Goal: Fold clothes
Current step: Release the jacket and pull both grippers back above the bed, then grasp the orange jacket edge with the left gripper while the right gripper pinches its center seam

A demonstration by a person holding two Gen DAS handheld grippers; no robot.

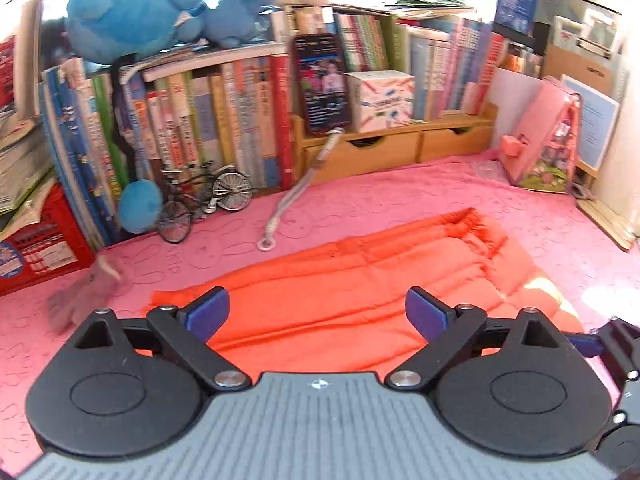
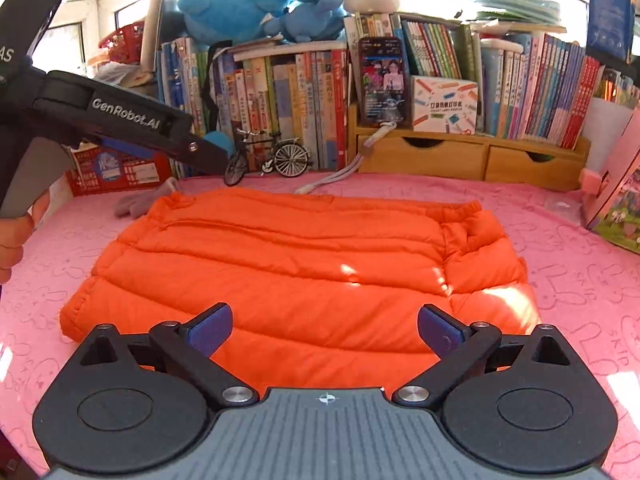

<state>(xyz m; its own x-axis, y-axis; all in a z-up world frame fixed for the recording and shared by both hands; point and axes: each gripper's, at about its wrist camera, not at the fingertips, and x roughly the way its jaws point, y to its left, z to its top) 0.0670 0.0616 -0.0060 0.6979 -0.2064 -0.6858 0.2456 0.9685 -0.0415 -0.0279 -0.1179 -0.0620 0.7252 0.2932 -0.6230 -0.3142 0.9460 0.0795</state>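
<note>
An orange quilted padded garment lies folded into a rough rectangle on the pink bedspread. In the left wrist view the same orange garment stretches from the fingers toward the back right. My left gripper hangs above its near edge, jaws wide apart and nothing between the blue pads. My right gripper hovers over the garment's near edge, also open and empty. The left gripper's black body, held by a hand, shows at the left of the right wrist view.
Bookshelves line the back, with blue plush toys on top and wooden drawers below. A model bicycle, a phone with a cord, a grey glove, a red crate and a pink box edge the bedspread.
</note>
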